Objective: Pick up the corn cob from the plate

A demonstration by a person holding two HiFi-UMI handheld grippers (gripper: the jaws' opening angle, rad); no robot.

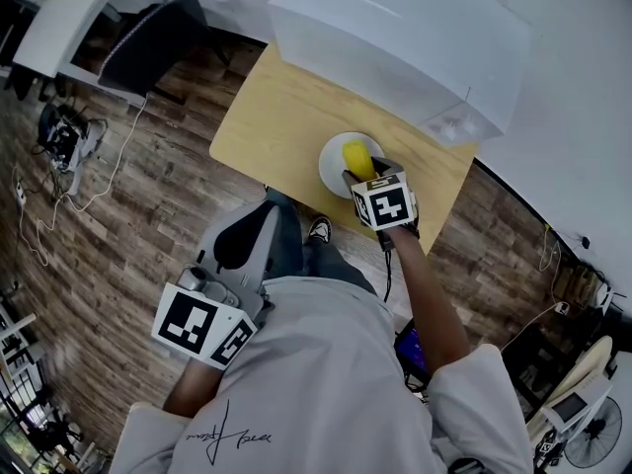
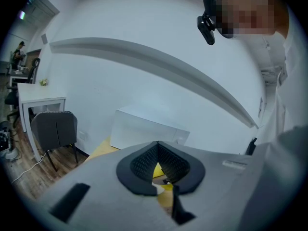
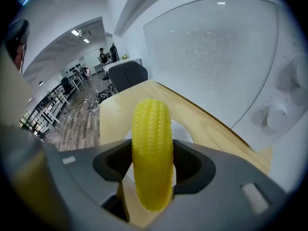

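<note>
A yellow corn cob [image 3: 152, 153] stands upright between the jaws of my right gripper [image 3: 153, 165], which is shut on it. In the head view the corn cob [image 1: 356, 159] sticks out past my right gripper [image 1: 363, 174] over the white plate [image 1: 334, 162] on the wooden table [image 1: 276, 117]. The plate [image 3: 185, 134] shows just behind the cob in the right gripper view. My left gripper [image 1: 237, 250] hangs low by the person's left side, away from the table, its jaws shut with nothing between them [image 2: 158, 165].
A large white box [image 1: 395, 38] stands at the back of the table, close behind the plate. A dark chair [image 1: 148, 42] and a white desk [image 1: 69, 13] are at the far left. Cables [image 1: 59, 186] lie on the wooden floor.
</note>
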